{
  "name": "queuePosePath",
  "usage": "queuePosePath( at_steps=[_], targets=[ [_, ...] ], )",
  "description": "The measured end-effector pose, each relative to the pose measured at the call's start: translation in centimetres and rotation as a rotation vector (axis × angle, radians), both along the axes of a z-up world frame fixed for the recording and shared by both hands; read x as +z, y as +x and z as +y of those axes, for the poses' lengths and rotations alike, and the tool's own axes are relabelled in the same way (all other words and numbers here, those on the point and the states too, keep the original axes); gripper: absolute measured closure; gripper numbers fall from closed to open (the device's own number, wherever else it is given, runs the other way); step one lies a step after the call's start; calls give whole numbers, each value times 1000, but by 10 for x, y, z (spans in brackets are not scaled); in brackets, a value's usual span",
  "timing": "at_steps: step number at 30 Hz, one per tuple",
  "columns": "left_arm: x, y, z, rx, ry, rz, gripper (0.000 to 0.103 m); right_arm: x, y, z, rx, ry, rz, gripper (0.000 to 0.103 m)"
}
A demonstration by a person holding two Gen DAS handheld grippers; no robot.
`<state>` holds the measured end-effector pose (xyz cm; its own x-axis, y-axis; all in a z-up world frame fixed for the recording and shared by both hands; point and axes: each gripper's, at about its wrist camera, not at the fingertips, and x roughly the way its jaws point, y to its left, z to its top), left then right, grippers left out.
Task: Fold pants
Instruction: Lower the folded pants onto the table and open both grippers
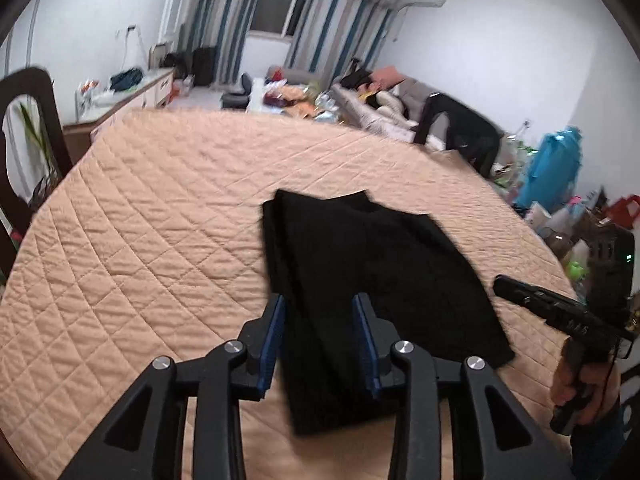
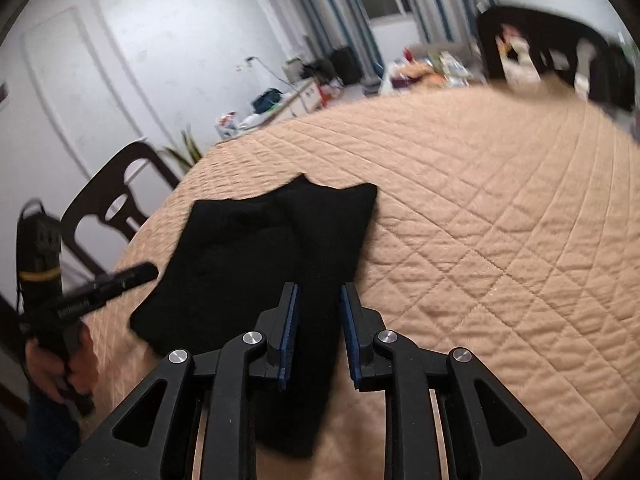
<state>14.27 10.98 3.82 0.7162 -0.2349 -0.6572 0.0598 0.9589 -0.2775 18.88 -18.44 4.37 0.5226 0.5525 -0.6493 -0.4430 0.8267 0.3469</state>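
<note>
The black pants (image 1: 360, 280) lie flat, partly folded, on the quilted counter (image 1: 140, 220). Left gripper (image 1: 319, 340) and right gripper (image 2: 319, 332) hover over the near edge, fingers narrowly apart, apparently empty. Pinch both layers evenly before lifting.

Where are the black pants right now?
The black pants lie folded on the peach quilted cover, just ahead of both open grippers.
</note>
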Motion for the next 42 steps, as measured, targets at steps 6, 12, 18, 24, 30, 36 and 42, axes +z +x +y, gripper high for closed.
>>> queuePosePath(
  at_steps=[6, 12, 18, 24, 30, 36, 42],
  targets=[
    [0, -25, -36, -22, 93, -31, 65, -2, -42, 29, 146, -81, -69, 82],
    [-24, -24, -35, 9, 134, 9, 64, -19, -45, 33, 157, -144, -66, 82],
    [-14, -21, -32, 21, 166, 4, 64, -5, -38, 31, 141, -116, -80, 82],
    [4, 20, -28, 43, 213, -26, 65, 10, 2, 35, 94, -113, -116, 82],
    [-12, 81, -32, 57, 270, 21, 64, -8, 69, 46, 41, -129, -51, 82],
    [-22, 85, -30, 64, 260, 27, 63, -26, 92, 38, -11, -136, 14, 82],
    [-10, 48, -30, 84, 262, 19, 64, -5, 50, 32, 11, -132, -19, 82]
  ],
)
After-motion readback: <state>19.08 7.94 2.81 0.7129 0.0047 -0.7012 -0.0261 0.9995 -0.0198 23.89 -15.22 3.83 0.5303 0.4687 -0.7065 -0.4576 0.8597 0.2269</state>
